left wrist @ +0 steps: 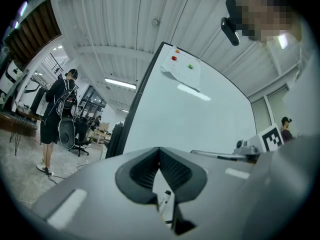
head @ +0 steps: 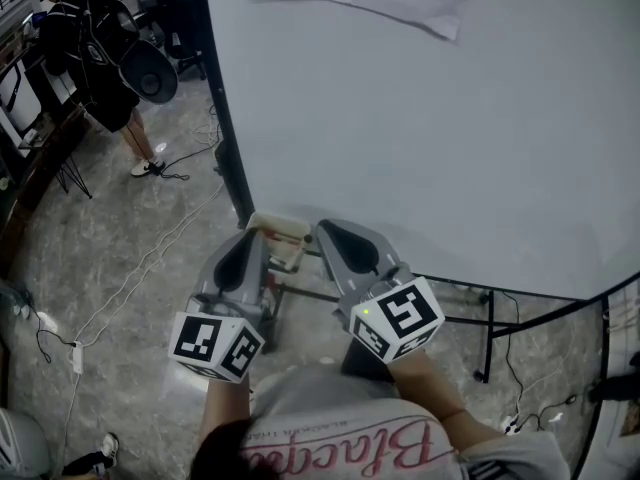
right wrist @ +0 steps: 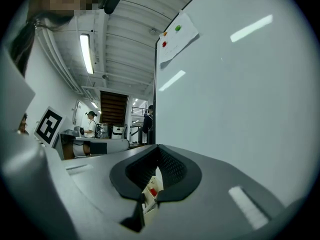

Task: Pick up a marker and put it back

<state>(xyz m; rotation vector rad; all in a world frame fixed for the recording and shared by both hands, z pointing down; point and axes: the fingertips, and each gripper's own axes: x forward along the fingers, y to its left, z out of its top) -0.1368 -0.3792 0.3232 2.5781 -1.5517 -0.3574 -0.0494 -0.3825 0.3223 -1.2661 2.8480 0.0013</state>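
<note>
While left gripper (head: pixel 252 235) and right gripper (head: pixel 324 227) hover, jaws together and empty, a nudge could knock the marker (left wrist: pixel 163 200) off its tray (head: pixel 283 230).

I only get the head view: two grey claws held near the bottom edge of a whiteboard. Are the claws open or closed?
Observer: The right gripper view shows the right gripper shut, nothing between its jaws.
Operator: And the left one?
Observer: The left gripper is shut too; through the gap under its pads a white marker with a black cap shows.
Operator: What holds that paper up top?
Observer: A red magnet, a green magnet and an orange magnet sit on the paper.
</note>
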